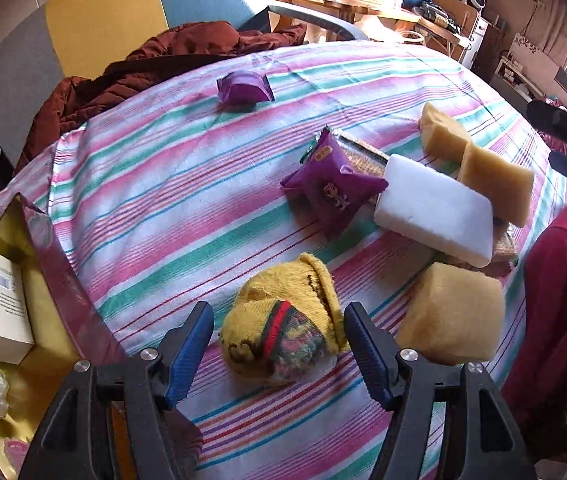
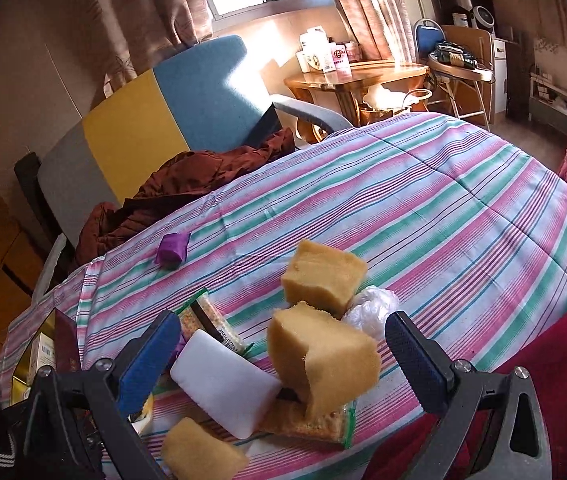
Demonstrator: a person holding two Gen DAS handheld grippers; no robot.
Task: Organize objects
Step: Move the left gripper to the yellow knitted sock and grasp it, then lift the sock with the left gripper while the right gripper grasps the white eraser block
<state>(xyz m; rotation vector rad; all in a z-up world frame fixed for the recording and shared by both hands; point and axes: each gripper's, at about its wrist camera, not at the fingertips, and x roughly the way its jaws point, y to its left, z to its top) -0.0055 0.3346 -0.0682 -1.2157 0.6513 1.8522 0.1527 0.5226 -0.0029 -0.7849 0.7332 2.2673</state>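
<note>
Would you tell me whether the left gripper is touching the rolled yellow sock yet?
Apart. In the left wrist view, the left gripper stands open around the yellow sock, with striped cloth visible between each finger and the sock.

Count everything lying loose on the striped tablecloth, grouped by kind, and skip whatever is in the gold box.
Purple foil snack packets: 2
Tan sponge blocks: 3
White foam block: 1
Rolled yellow knitted sock: 1
Clear-wrapped cracker packets: 2
Crumpled clear plastic bag: 1
Total: 10
</note>
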